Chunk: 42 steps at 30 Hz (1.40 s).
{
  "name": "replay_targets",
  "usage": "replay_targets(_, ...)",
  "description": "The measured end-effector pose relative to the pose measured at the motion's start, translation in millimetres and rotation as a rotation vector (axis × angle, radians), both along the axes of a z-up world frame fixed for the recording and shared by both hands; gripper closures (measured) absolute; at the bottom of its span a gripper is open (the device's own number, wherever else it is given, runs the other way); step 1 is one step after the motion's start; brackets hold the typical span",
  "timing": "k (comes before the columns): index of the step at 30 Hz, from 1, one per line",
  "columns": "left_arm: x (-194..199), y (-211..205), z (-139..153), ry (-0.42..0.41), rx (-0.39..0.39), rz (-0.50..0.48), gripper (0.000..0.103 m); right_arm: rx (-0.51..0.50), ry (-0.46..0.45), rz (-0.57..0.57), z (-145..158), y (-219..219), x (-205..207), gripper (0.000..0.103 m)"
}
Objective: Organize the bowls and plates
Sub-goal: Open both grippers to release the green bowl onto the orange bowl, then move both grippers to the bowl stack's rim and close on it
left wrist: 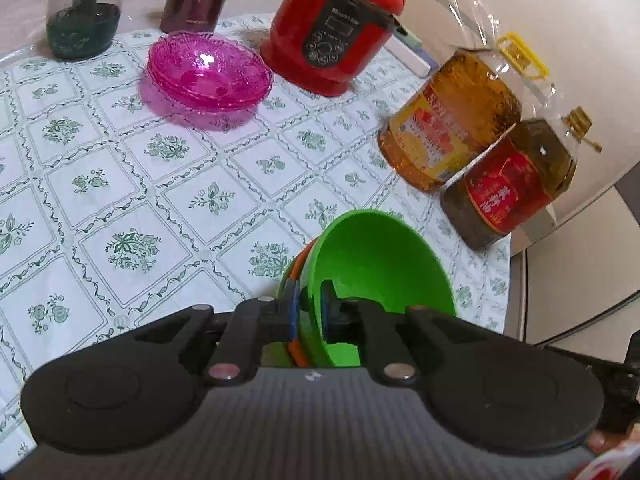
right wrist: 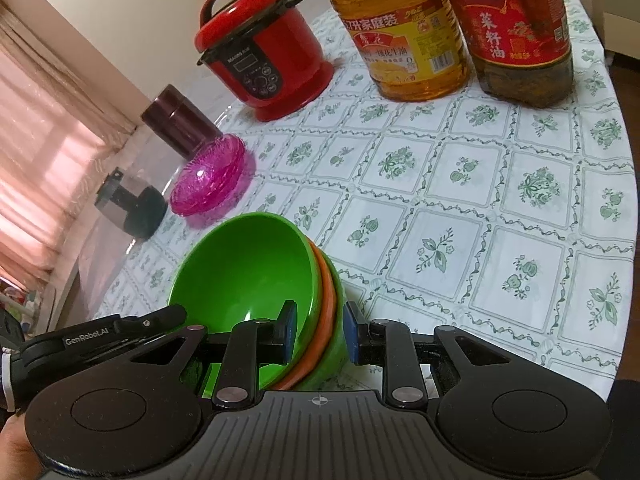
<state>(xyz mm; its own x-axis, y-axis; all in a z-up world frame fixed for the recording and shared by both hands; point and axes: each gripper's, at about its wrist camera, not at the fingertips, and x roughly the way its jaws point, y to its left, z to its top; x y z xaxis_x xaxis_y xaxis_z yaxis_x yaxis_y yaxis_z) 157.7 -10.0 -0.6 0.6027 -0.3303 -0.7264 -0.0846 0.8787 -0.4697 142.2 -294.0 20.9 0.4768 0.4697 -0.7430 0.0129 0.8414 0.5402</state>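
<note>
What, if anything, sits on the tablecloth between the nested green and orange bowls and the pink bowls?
Nothing visible does. Both grippers' fingers clamp the rim of the green and orange bowls, the left gripper and right gripper. Only bare patterned tablecloth lies between them and the pink bowls; the red cooker stands beside those.

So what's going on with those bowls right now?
A person is working both claws on a nested bowl stack: green bowl on top, orange and another green beneath. The left claw is shut on the top green bowl's rim, and the right claw clamps the stack's far side. The magenta bowls sit stacked by the red rice cooker, untouched.
</note>
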Motion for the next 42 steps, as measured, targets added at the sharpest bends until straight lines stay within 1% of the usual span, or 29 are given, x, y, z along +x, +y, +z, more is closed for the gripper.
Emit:
replay_targets(4, -13.6, 3.5, 10.0, -0.03, -0.011, 0.027, 0.093, 0.007, -0.008, -0.008, 4.4, -2.3, -6.6, 0.077)
replay_targets(6, -20.6, 5.0, 13.8, -0.039, -0.015, 0.035, 0.09, 0.012, -0.008, -0.012, 5.1, -3.2, -10.2, 0.077)
replay_targets(7, -25.0, 5.4, 15.2, -0.044, -0.017, 0.039, 0.086, 0.014, -0.008, -0.012, 5.2, -3.5, -12.8, 0.077)
replay_targets(8, -29.2, 5.5, 16.3, -0.048, -0.018, 0.045, 0.085, 0.014, -0.008, -0.013, 5.5, -3.5, -15.1, 0.077)
replay_targets(15, -61.6, 1.0, 12.7, -0.05, -0.001, 0.055, 0.078, -0.016, -0.014, 0.0, 5.9, -1.3, -35.9, 0.075)
replay_targets(17, -69.9, -3.1, 9.4, -0.046, 0.017, 0.056, 0.077, -0.02, -0.013, -0.002, 4.1, -1.8, -42.7, 0.072)
replay_targets(19, -76.0, -7.7, 5.5, -0.04, 0.029, 0.047, 0.077, -0.023, -0.01, -0.008, 1.4, -2.8, -48.5, 0.061)
replay_targets(22, -83.7, -11.3, 0.8, -0.033, 0.039, 0.043, 0.076, -0.023, 0.001, -0.013, -3.1, -4.4, -55.8, 0.055)
replay_targets(29, -96.4, -18.4, -6.0, -0.036, 0.089, 0.037, 0.073, -0.025, 0.021, -0.029, -9.8, -11.3, -66.3, 0.053)
replay_targets(34, -100.3, -21.1, -9.9, -0.031, 0.1, 0.032, 0.073, -0.026, 0.032, -0.035, -12.2, -11.5, -67.0, 0.052)
replay_targets(42, -101.3, -21.3, -13.4, -0.02, 0.095, 0.031, 0.072, -0.021, 0.038, -0.038, -14.2, -10.5, -67.1, 0.052)
